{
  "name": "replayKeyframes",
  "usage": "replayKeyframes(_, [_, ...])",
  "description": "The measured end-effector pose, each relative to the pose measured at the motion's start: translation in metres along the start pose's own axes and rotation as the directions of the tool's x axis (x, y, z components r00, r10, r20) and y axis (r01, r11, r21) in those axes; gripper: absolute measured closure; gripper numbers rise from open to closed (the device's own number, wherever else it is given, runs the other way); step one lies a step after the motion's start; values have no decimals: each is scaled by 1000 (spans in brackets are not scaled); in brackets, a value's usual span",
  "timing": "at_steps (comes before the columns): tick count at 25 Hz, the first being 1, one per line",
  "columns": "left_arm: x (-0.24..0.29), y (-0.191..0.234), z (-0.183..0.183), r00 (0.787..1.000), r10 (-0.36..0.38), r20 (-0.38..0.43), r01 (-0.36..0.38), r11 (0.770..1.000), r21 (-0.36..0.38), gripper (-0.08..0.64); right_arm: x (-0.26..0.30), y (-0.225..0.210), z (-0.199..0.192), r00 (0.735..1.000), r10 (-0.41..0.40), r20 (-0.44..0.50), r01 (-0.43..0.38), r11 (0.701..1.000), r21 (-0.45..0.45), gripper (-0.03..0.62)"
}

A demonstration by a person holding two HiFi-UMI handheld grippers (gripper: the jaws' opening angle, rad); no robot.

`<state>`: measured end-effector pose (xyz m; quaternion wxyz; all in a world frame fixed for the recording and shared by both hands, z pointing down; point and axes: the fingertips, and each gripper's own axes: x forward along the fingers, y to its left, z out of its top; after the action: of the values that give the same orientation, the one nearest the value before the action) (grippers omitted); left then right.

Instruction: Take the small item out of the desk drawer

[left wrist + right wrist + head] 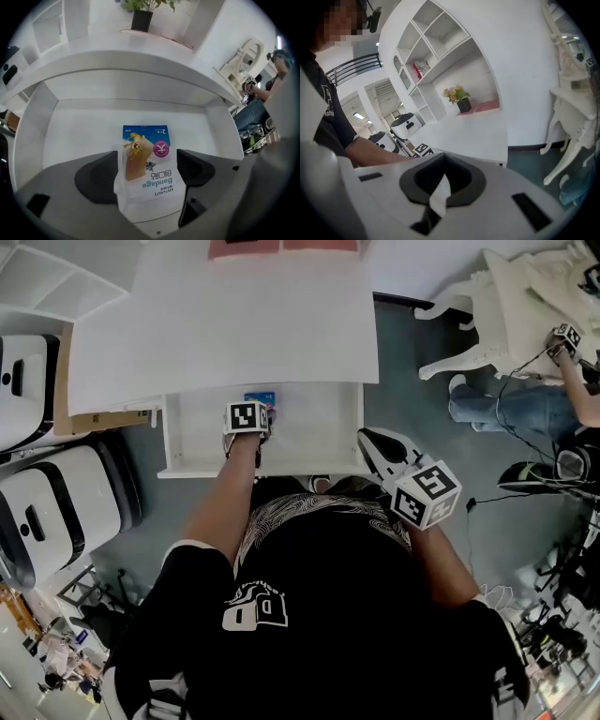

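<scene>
One bandage packet (146, 159) between left hand-held gripper (147, 174) jaws.

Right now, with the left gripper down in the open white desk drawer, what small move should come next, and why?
Probably close the left gripper on the small blue-and-white bandage box. It lies flat on the floor of the open white drawer, already between the dark pads, which stand apart on either side and do not press it yet.
</scene>
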<state>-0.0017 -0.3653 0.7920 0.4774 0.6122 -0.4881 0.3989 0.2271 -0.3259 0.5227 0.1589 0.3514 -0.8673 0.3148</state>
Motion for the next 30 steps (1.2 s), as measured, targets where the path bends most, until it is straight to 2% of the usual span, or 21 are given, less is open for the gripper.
replayKeyframes(5, [16, 7, -1, 996, 77, -43, -77, 997, 2, 141, -6, -12, -1, 1000, -19, -6, 19, 1000, 6, 583])
replayKeyframes(11, [25, -3, -4, 994, 58, -94, -59, 998, -3, 140, -7, -21, -1, 999, -36, -16, 36, 999, 10, 583])
replayKeyframes(19, [35, 1, -11, 988, 98, -121, -100, 995, -7, 141, -6, -24, -2, 998, -52, -34, 51, 998, -19, 583])
replayKeyframes(30, [33, 0, -14, 984, 93, -152, -81, 993, 86, 141, 1, -19, 5, 998, -55, -19, 55, 998, -10, 583])
